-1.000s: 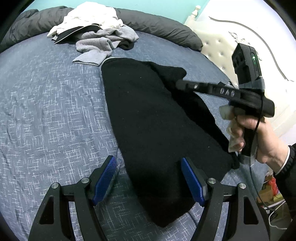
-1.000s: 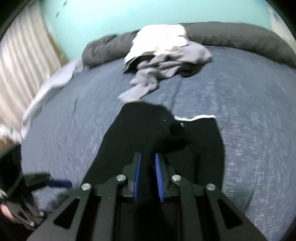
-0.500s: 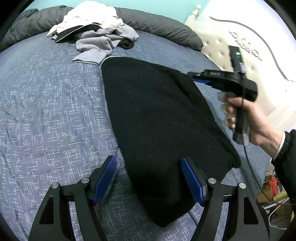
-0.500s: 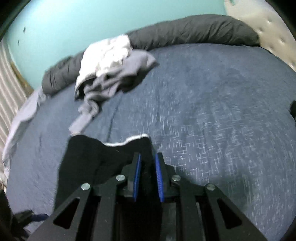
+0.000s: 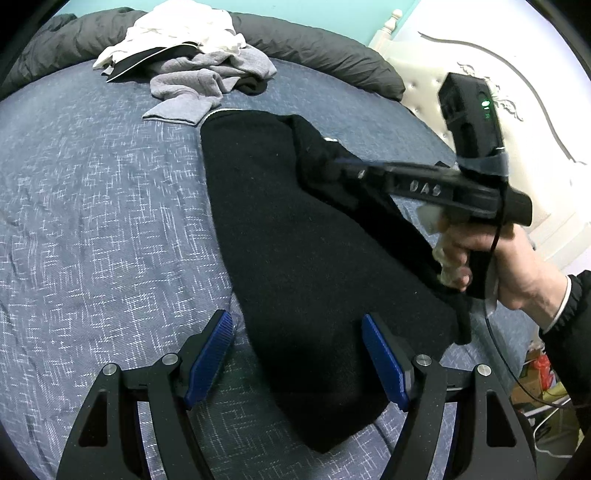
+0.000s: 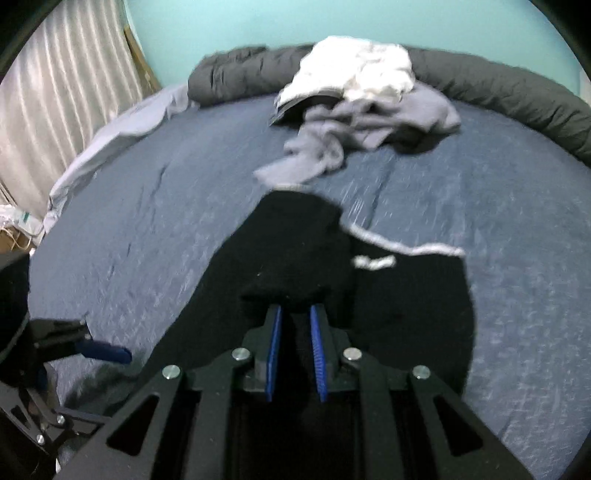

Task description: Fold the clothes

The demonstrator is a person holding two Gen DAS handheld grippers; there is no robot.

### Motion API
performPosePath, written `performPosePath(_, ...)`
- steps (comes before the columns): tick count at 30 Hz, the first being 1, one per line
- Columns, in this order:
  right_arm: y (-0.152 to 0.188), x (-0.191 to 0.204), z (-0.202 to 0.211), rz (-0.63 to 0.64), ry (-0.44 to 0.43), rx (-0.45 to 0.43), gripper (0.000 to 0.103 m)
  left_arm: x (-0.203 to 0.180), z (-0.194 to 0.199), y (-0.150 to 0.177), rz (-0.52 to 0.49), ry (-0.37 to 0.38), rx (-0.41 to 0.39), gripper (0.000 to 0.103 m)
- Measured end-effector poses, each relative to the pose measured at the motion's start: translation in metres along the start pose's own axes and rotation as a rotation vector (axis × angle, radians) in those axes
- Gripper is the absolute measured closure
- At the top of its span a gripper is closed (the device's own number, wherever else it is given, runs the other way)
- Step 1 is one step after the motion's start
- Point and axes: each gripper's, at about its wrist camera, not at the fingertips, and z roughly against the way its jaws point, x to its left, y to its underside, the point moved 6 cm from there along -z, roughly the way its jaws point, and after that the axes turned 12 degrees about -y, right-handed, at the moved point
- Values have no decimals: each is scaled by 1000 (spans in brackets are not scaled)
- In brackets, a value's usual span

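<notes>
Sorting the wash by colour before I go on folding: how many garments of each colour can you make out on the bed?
Black: 1, the black garment spread out, pinched by the right gripper.
Grey: 1, the grey garment in the pile.
White: 1, the white garment atop the pile.
Dark piece with pale trim: 1, mostly hidden.
Total: 4, as far as visible.

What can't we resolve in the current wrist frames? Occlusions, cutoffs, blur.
- Right gripper pinch point: in the left wrist view, its tips are lost against the black garment; black on black.
- Garment's near hem: right wrist view, hidden under the gripper body.
- Clothes pile: item count unclear, tangled; right wrist view motion-blurred.
- Left gripper: open above the garment; contact cannot be judged.
- Floor clutter: cut off at the left wrist view's edge.
</notes>
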Motion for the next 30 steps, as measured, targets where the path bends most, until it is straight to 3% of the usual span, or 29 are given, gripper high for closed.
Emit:
performPosePath(3,-2,-9,4,-70,-19,-24,87,-1,1,0,-1,2,-1,27)
performPosePath(8,-12,-49,31,-265,31,-187,87,0,2,1,0,5,1,27)
performPosePath(10,-14,-64,33,-331,28,-213,87,0,2,1,-1,5,1,27)
performPosePath(16,-4,-92,22,-432,97,-118,87,1,2,1,-1,6,3,27)
performPosePath(20,-7,-70,10,-343,3,-78,87,1,1,0,-3,7,4,27)
performPosePath(22,-9,-60,2,-271,47,-28,87,1,0,1,-4,7,6,27)
performPosePath(26,-16,-72,2,-266,165,-16,87,1,1,1,-1,10,8,27)
performPosePath(30,-13,-78,-17,-282,143,61,80,1,1,2,3,9,8,27)
